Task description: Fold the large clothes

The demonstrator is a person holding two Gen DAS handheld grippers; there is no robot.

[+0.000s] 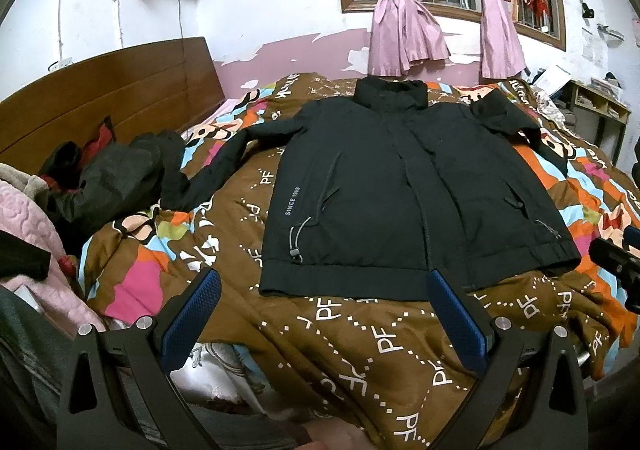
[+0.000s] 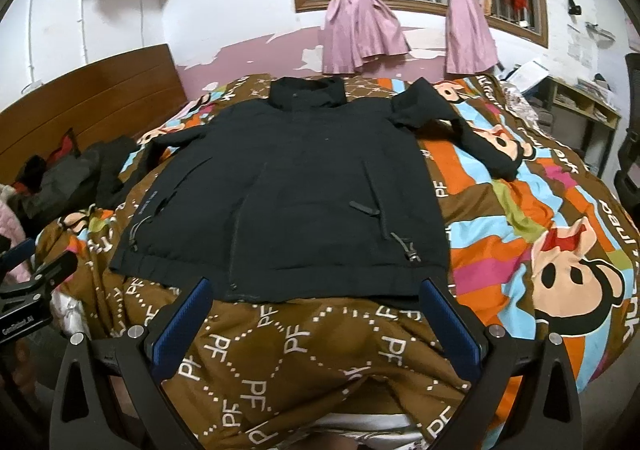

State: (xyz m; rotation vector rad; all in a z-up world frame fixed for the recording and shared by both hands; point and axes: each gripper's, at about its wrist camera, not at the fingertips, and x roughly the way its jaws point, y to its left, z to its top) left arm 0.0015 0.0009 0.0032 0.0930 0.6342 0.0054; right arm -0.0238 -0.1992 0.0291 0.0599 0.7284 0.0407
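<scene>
We see the black jacket [image 1: 404, 194] lying flat, front up, on the patterned quilt [image 1: 352, 334], both sleeves spread outward. The left gripper [image 1: 324, 278] and the right gripper [image 2: 316, 286] hover near its hem, jaws wide, holding nothing. A dark clothes pile [image 1: 116, 174] lies beside the headboard [image 1: 100, 98].

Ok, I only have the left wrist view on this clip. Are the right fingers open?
Observer: Yes, the right gripper is open, with nothing between its fingers.
Operator: Where is it relative to the garment?
Observer: Its fingertips span the near hem of the black jacket; I cannot tell whether they touch it.
Operator: Anything further right on the bed?
Observer: A large cartoon monkey face printed on the quilt.
</scene>
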